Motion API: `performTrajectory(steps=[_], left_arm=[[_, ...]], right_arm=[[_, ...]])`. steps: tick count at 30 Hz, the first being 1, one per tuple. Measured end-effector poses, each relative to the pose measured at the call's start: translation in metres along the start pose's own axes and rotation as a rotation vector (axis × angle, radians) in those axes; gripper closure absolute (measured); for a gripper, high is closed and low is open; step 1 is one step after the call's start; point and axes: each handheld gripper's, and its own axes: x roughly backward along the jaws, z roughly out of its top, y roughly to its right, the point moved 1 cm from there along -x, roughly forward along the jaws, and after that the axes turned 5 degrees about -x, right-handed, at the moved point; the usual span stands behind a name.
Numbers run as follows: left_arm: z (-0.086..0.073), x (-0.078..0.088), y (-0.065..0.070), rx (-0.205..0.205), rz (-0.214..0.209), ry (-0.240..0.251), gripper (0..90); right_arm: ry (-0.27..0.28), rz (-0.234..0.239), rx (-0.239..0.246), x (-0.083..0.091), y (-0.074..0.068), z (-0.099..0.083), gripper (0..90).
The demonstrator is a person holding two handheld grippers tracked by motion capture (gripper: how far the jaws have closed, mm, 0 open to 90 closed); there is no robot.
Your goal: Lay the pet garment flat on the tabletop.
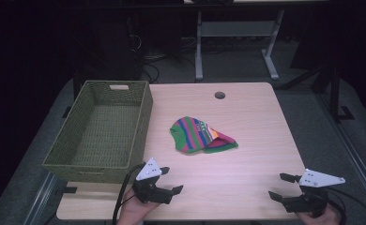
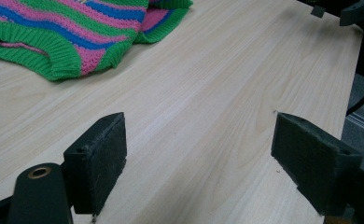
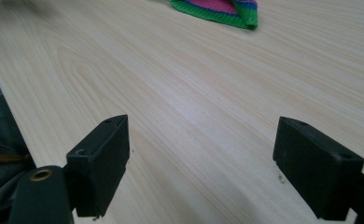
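A green woven basket [image 1: 101,129] sits along the desk's [image 1: 256,117] left edge. The left gripper [image 1: 171,180] hovers at the near edge, jaws wide, empty. The striped knit garment [image 1: 200,136] lies mid-desk. The right gripper [image 1: 280,186], near the near-right corner, gapes empty too.

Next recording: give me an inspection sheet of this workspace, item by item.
Surface: light wooden table, with a round cable hole near its far edge.
Job's things: striped knitted garment crumpled mid-table; green woven basket at the table's left, nothing in it.
Clutter: nothing seen.
Grippers: left gripper and right gripper both open, holding nothing, at the near edge.
Cables: black cable trails from the left gripper.
Surroundings: dark room, white desk frame behind.
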Motion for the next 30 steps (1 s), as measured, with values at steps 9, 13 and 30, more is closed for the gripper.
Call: performTrajectory(steps=[9,13,30], left_arm=[[0.000,-0.004,0.001,-0.003,-0.011,0.006,17.8],[0.000,-0.006,0.002,-0.001,-0.017,0.007,17.8],[0.002,-0.005,0.002,-0.003,-0.026,0.028,17.9]], right_arm=[[-0.014,0.035,0.010,-0.006,-0.007,0.007,15.4],[-0.027,0.072,0.007,-0.009,-0.011,0.016,13.7],[-0.095,0.161,0.092,-0.040,-0.012,0.078,14.4]])
